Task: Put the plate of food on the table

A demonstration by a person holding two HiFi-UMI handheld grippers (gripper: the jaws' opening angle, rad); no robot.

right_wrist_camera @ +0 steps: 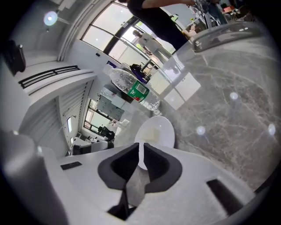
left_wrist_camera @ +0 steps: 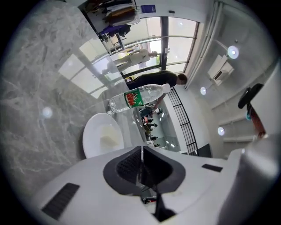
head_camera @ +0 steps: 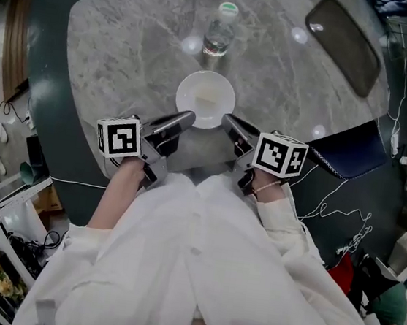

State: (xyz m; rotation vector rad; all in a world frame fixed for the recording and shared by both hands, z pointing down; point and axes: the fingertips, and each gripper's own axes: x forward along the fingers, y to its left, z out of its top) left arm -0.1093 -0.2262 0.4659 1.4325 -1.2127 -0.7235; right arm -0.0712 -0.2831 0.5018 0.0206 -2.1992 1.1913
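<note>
White plate (head_camera: 186, 96), pale food (head_camera: 209, 101), flat on table (head_camera: 129, 46).

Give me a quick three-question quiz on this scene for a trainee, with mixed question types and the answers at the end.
1. True or false: the water bottle lies on its side on the table.
2. Multiple choice: the jaws of the left gripper are A) wide apart, B) together with nothing between them, C) clamped on the plate.
3. Short answer: in the head view, what lies on the table at the upper right?

Key: 1 false, it stands upright; 2 B; 3 a dark tray.
</note>
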